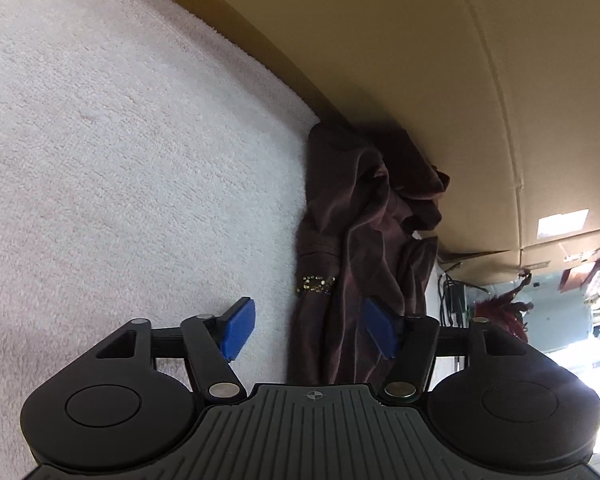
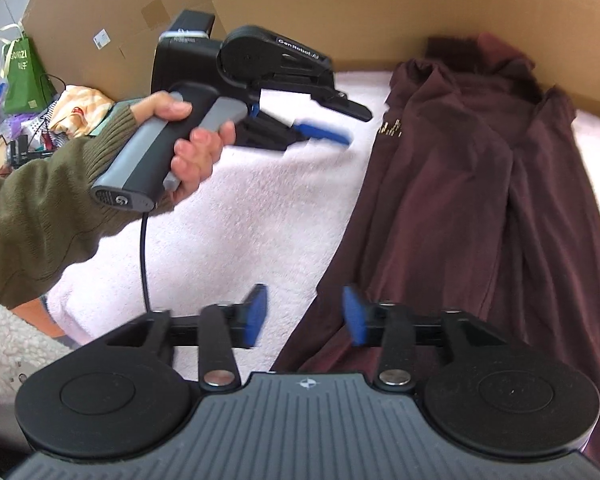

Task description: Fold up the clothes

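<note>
A dark maroon garment (image 2: pixel 480 200) lies crumpled lengthwise on a white fleece blanket (image 2: pixel 260 208), its far end against a cardboard wall. It has a small gold beaded trim (image 1: pixel 314 284). My right gripper (image 2: pixel 305 316) is open at the garment's near left edge, its right pad over the cloth and its left pad over the blanket. A hand in an olive sleeve (image 2: pixel 40 216) holds my left gripper (image 2: pixel 352 124), which is open just left of the gold trim. In the left wrist view, the left gripper (image 1: pixel 308 332) straddles the edge of the garment (image 1: pixel 360 220) with nothing clamped.
A cardboard wall (image 2: pixel 380 8) closes off the far side of the blanket (image 1: pixel 120 160). A green bag (image 2: pixel 22 76) and a heap of household clutter (image 2: pixel 72 112) stand far left. A black cable (image 2: pixel 143 256) hangs from the left gripper's handle.
</note>
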Motion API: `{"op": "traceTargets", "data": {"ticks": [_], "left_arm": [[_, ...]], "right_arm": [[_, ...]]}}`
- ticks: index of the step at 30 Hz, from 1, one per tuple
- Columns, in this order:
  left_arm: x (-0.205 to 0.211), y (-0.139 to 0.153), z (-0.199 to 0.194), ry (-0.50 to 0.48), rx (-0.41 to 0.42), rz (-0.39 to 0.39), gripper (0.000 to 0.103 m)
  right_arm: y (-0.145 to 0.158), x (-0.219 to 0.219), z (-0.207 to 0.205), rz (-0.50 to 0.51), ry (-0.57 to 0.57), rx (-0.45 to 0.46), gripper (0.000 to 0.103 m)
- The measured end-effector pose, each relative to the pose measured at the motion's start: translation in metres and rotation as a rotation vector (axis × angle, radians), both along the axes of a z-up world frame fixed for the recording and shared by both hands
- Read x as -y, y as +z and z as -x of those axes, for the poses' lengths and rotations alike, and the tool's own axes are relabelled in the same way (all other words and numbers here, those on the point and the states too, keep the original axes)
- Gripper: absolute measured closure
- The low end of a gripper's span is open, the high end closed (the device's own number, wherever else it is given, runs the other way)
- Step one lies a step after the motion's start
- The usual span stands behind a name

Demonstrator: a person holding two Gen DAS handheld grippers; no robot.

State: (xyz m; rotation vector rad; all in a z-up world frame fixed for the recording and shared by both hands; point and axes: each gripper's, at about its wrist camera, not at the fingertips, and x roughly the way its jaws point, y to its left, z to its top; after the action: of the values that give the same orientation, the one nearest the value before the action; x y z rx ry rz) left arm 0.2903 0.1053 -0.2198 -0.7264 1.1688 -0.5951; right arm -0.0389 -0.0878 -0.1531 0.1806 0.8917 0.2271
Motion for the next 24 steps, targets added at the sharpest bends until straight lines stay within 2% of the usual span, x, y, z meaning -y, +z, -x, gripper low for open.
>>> {"op": "traceTargets", "data": {"ticks": [2,5,6,8,10,14,16,19,24], "left_arm": [[0.002,0.002,0.005,-0.003,-0.007,0.023,0.018],[-0.003,-0.005,0.01,0.011,-0.116,0.145,0.003],[-0.006,-0.01,0.012,0.024,-0.168,0.217,0.0],[-0.011,-0.021,0.016,0.05,-0.273,0.366,0.0],[-0.016,-0.028,0.021,0.077,-0.327,0.462,0.0],[-0.023,-0.025,0.028,0.115,-0.32,0.521,0.0],[-0.024,-0.022,0.03,0.107,-0.31,0.519,0.0],[-0.024,-0.013,0.036,0.072,-0.284,0.445,0.0],[-0.021,0.003,0.064,-0.068,-0.218,0.284,0.0]], "right_arm": [[0.002,-0.001,0.002,0.015,-0.001,0.014,0.048],[0.004,0.002,0.004,0.015,-0.012,0.019,0.039],[0.004,0.004,0.004,0.012,-0.019,0.019,0.036],[0.005,0.006,0.004,0.005,-0.031,0.019,0.035],[0.006,0.007,0.005,0.003,-0.041,0.021,0.034],[0.007,0.009,0.006,-0.003,-0.056,0.025,0.034],[0.007,0.01,0.008,-0.009,-0.064,0.025,0.033],[0.009,0.014,0.013,-0.006,-0.074,0.025,0.033],[0.013,0.02,0.024,0.005,-0.094,0.023,0.03]]}}
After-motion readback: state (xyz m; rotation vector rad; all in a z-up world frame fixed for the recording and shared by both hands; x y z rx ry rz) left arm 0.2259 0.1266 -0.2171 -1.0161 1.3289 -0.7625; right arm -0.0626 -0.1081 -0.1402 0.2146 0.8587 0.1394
